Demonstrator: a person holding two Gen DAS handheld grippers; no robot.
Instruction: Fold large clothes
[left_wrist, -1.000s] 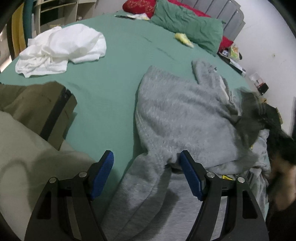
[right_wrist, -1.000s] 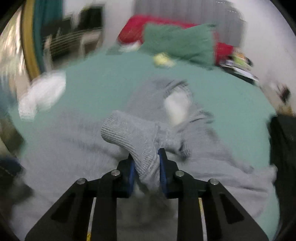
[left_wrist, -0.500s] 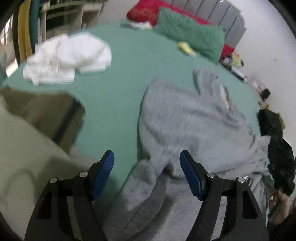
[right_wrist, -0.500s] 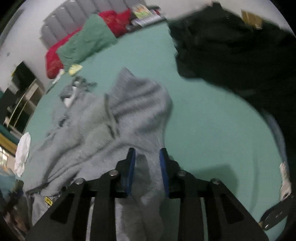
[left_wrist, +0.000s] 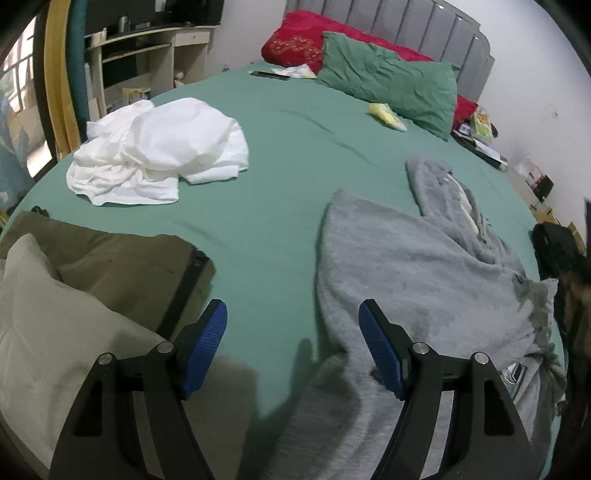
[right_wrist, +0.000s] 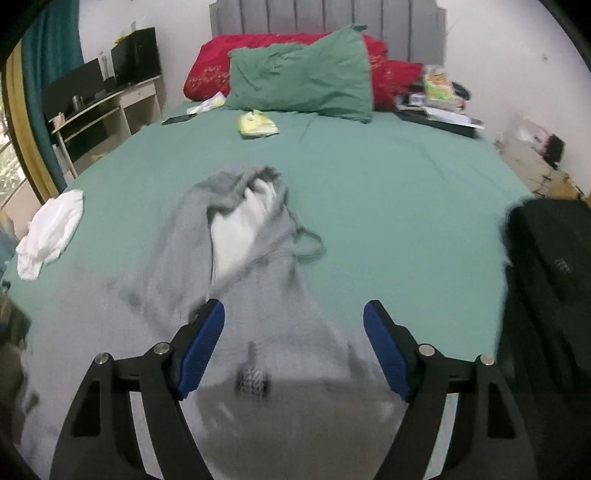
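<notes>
Left gripper (left_wrist: 293, 338): jaws wide, empty.
Right gripper (right_wrist: 293, 339): jaws just opened wide, nothing gripped.
Hoodie (left_wrist: 417, 266): grey, spread on bed (left_wrist: 280, 155).

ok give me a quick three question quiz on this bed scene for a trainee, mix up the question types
1. True or false: the right gripper is clamped on the grey sweatshirt.
2. Multiple choice: the white garment lies A) on top of the grey sweatshirt, B) apart from it on the green sheet, C) on the green pillow.
3. Short answer: what is between the fingers of the left gripper?

Key
1. False. Its jaws have just been opening and now stand wide, pressing on nothing.
2. B.
3. Nothing is held. Only the sheet and the sweatshirt's edge show behind the open jaws.
</notes>
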